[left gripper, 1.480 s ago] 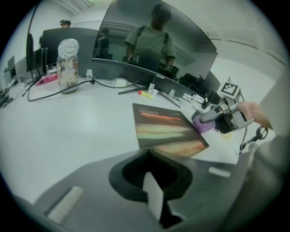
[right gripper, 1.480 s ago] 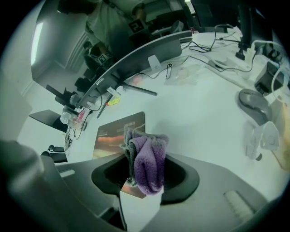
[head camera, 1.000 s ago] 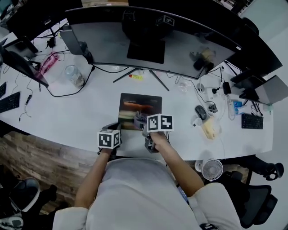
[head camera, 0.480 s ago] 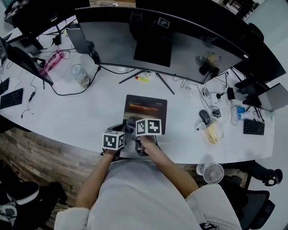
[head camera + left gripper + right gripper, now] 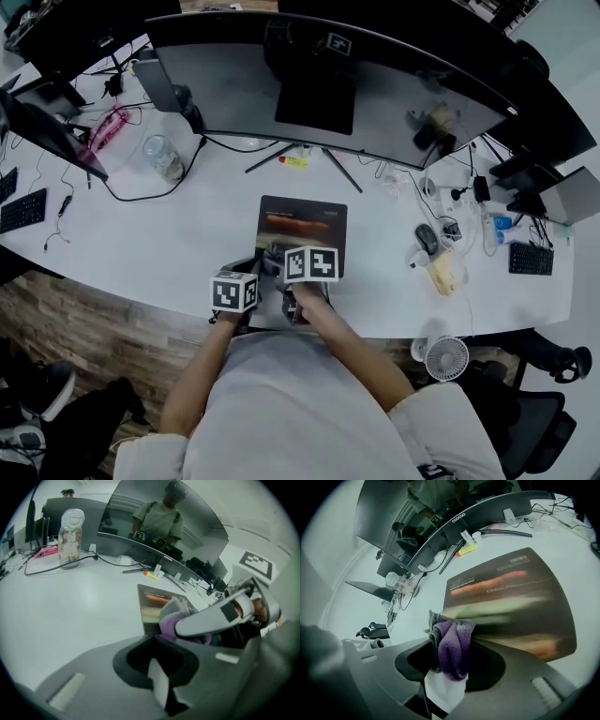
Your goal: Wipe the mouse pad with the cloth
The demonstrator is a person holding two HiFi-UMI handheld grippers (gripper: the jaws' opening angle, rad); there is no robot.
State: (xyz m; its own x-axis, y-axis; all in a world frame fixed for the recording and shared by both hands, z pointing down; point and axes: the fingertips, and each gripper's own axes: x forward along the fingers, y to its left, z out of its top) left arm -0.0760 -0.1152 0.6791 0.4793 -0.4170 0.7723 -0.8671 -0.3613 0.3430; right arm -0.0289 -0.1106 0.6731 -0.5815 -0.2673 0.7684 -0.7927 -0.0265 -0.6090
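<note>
A dark mouse pad [image 5: 302, 225] with an orange streak printed on it lies on the white desk [image 5: 169, 244], in front of the monitor. My right gripper [image 5: 445, 681] is shut on a purple and grey cloth [image 5: 452, 646], which rests at the pad's [image 5: 511, 597] near left corner. In the head view the right gripper's marker cube [image 5: 310, 264] covers that corner. My left gripper [image 5: 159, 686] is just to the left over bare desk, jaws together and holding nothing. From it I see the cloth [image 5: 171, 616] and the right gripper [image 5: 220, 618] on the pad [image 5: 151, 601].
A wide curved monitor [image 5: 328, 84] stands on its stand right behind the pad. A glass jar [image 5: 159, 157] and cables are at the back left. A yellow marker [image 5: 295, 162] lies under the screen, and a mouse [image 5: 424, 239] at the right. The desk's near edge is at my body.
Over the last second the right gripper drew the cloth left and back toward the pad's near edge. Since half a second ago both grippers have hardly moved.
</note>
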